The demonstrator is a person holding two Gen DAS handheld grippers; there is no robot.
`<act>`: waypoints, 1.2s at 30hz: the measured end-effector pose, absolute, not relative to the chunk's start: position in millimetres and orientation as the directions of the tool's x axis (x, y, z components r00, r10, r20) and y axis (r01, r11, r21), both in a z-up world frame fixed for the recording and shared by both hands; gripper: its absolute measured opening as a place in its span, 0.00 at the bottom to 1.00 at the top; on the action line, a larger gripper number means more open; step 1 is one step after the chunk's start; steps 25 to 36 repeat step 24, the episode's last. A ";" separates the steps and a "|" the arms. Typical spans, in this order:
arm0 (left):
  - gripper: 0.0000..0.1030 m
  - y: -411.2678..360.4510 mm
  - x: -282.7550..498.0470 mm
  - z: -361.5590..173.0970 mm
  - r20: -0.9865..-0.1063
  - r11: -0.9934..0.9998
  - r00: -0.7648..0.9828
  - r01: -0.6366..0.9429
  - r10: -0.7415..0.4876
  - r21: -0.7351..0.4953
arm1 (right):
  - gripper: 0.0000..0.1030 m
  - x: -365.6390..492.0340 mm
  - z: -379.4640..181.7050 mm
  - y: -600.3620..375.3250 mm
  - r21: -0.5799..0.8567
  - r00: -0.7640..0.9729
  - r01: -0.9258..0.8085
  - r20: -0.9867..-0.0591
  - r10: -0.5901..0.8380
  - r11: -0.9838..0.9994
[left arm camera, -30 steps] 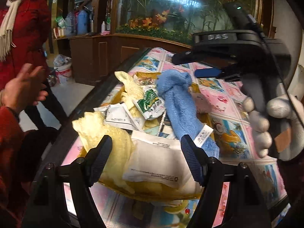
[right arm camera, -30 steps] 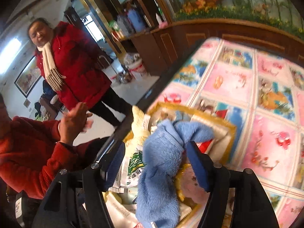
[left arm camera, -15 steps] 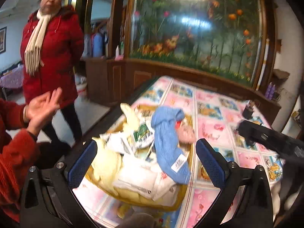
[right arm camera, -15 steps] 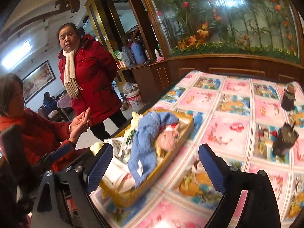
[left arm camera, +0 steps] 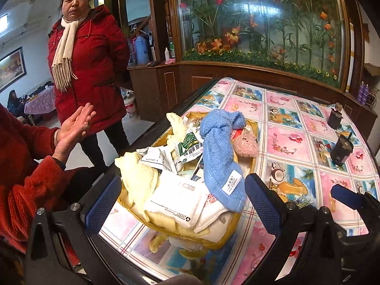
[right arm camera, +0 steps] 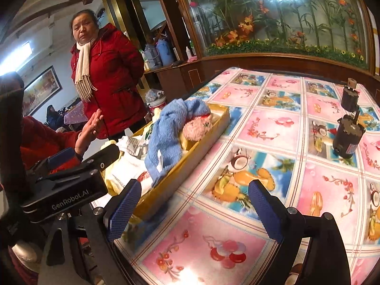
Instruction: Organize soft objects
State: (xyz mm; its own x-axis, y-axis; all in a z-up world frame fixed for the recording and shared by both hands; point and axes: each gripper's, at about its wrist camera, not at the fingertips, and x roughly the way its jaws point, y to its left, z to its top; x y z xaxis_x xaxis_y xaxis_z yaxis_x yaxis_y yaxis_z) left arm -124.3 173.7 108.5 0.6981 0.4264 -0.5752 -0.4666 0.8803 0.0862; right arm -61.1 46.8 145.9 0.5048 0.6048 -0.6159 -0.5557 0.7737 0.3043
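A yellow tray [left arm camera: 228, 231] [right arm camera: 204, 142] near the table's left edge holds a blue towel [left arm camera: 220, 152] [right arm camera: 166, 130], a pink plush toy [left arm camera: 247, 143] [right arm camera: 198, 128], a yellow cloth [left arm camera: 140, 180] and several white packets [left arm camera: 175, 199]. My left gripper [left arm camera: 182, 204] hangs open in front of the tray, well back from it, holding nothing. My right gripper [right arm camera: 194, 210] is open too, empty, above the tablecloth just right of the tray. The right gripper's fingertip [left arm camera: 346, 196] shows in the left wrist view; the left gripper's body [right arm camera: 68, 187] shows in the right wrist view.
Two dark cylindrical items [left arm camera: 340, 148] [right arm camera: 348, 135] stand on the patterned tablecloth [right arm camera: 273, 128] at the right. A person in a red coat [left arm camera: 87, 66] stands left of the table; a seated person's raised hand [left arm camera: 73, 125] is nearby. A wooden cabinet with flowers [left arm camera: 261, 23] is behind.
Both grippers have drawn back and up from the tray and opened wider; the right one let go of the blue towel, which now lies across the tray.
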 end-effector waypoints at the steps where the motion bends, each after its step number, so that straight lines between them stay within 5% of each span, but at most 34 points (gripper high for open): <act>1: 1.00 172.3 -121.6 105.2 -0.576 0.880 0.697 -0.467 0.428 0.088 | 0.90 -62.1 144.4 47.4 0.304 0.502 -0.556 -0.619 0.604 0.774; 36: 1.00 199.7 -113.7 82.7 -0.644 0.883 0.663 -0.468 0.382 0.041 | 0.90 -68.9 123.6 94.7 0.203 0.466 -0.587 -0.706 0.533 0.783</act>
